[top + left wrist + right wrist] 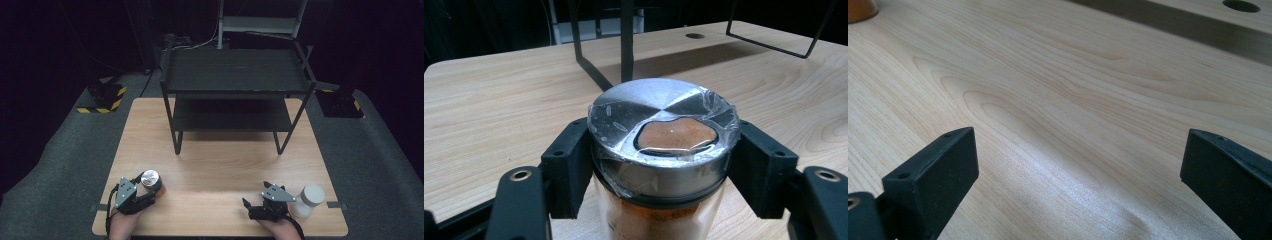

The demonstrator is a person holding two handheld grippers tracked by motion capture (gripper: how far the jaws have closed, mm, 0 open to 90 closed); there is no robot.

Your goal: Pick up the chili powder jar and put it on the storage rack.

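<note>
Dark surroundings frame a light wooden table bearing a black two-tier shelf rack at its far side. Left gripper is clamped on the spice jar, a steel-lidded glass jar of orange powder standing at the near left edge. Right gripper rests with jaws spread and empty beside a white-lidded jar. Judged stage: grasp secured; lifting and placing, presumably onto the rack, remain.
</note>
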